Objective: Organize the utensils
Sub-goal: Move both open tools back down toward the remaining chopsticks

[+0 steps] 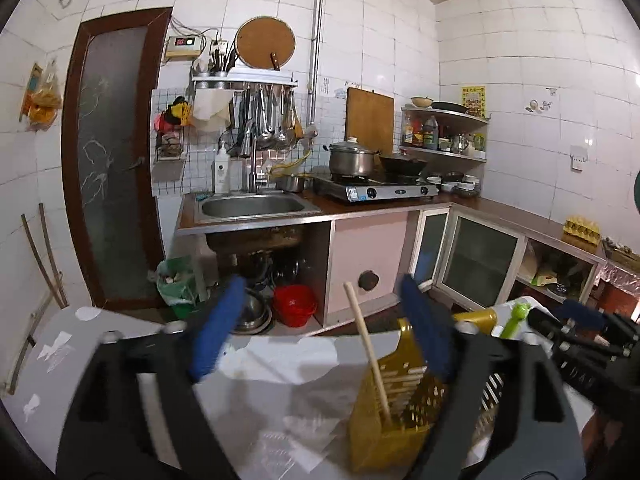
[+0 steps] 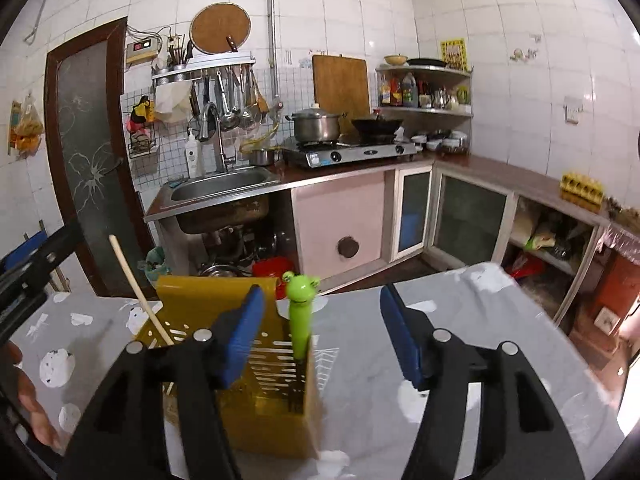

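A yellow slotted utensil holder (image 2: 264, 364) stands on the grey patterned table (image 2: 460, 320). It also shows in the left wrist view (image 1: 396, 408). A wooden chopstick (image 2: 140, 292) leans in its left part; it shows in the left wrist view too (image 1: 370, 356). A green frog-handled fork (image 2: 300, 308) stands tines-down in its right part; its green top shows in the left wrist view (image 1: 516, 318). My right gripper (image 2: 324, 336) is open and empty, just above and behind the holder. My left gripper (image 1: 324, 328) is open and empty, left of the holder.
Beyond the table is a kitchen counter with a sink (image 1: 252, 204), a gas stove (image 1: 376, 190) with a pot and a wok, and hanging utensils (image 1: 264, 120). A red bucket (image 1: 294, 304) and bowls sit under the sink. A brown door (image 1: 112, 160) is at left.
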`<state>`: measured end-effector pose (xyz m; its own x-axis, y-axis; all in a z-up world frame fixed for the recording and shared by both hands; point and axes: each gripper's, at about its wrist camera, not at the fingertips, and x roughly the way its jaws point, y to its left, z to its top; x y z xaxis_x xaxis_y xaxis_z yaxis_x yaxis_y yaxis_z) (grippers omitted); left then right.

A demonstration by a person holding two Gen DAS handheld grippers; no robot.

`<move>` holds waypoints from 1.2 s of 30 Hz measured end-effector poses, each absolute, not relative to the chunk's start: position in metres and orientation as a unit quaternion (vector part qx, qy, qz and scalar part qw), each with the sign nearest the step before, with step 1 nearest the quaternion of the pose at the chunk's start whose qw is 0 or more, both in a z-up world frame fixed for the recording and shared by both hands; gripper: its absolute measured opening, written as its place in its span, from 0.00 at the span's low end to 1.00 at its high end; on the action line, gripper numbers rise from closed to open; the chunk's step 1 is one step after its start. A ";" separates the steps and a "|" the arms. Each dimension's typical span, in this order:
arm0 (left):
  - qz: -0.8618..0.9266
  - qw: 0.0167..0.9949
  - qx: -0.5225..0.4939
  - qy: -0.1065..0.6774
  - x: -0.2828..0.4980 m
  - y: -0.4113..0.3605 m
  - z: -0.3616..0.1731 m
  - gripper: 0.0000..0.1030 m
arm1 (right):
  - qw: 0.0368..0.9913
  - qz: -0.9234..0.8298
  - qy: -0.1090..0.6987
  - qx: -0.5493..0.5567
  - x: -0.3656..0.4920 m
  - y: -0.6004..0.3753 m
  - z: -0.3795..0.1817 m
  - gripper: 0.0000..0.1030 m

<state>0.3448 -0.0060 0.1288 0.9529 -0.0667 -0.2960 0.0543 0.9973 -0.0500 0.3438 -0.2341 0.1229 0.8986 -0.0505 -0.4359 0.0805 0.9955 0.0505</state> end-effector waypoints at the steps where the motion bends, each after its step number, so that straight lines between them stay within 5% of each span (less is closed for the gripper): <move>1: -0.027 0.988 -0.019 0.151 0.339 -0.003 0.131 0.84 | 0.974 -0.038 0.223 0.033 0.337 -0.238 0.127 0.63; 5: -0.014 0.988 -0.008 0.154 0.309 0.009 0.132 0.95 | 0.972 -0.051 0.226 0.036 0.309 -0.253 0.130 0.67; 36: -0.019 0.939 0.010 0.342 0.207 0.014 -0.017 0.95 | 0.906 -0.110 0.405 0.061 0.176 -0.258 -0.026 0.68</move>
